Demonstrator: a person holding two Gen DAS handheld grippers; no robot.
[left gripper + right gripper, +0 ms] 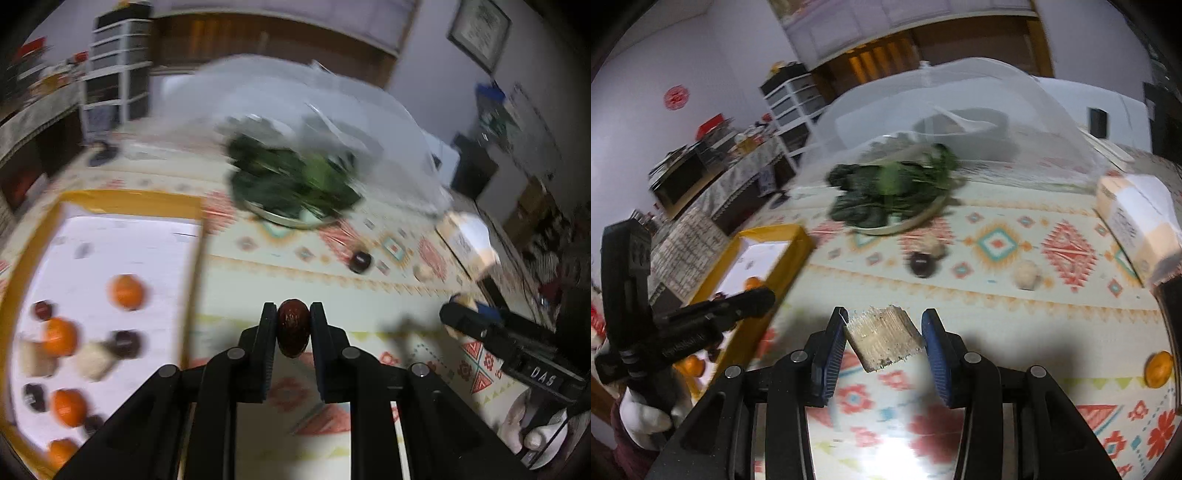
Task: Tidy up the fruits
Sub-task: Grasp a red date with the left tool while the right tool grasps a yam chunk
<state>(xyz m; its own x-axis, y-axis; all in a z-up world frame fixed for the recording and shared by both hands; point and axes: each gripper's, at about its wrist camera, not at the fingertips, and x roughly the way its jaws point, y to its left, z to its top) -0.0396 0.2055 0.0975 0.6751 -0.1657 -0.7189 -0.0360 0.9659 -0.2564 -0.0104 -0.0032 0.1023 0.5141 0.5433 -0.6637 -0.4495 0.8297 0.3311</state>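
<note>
Gleaming dark red-brown oval fruit (pixel 293 328)

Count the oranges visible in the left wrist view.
4, all inside the yellow-rimmed tray: one upper, one mid-left, one lower, one at the bottom edge, partly cut off. Others may be hidden.

Motion-smeared beyond telling leaf from leaf: dark green leafy heap on round pale plate (pixel 295 177); cut off by left edge: yellow-rimmed white tray (pixel 129 201); half-hidden at right rim: round orange fruit (pixel 1160 369)

Orange fruits (pixel 125 291) in a yellow-rimmed tray (pixel 129 199).
</note>
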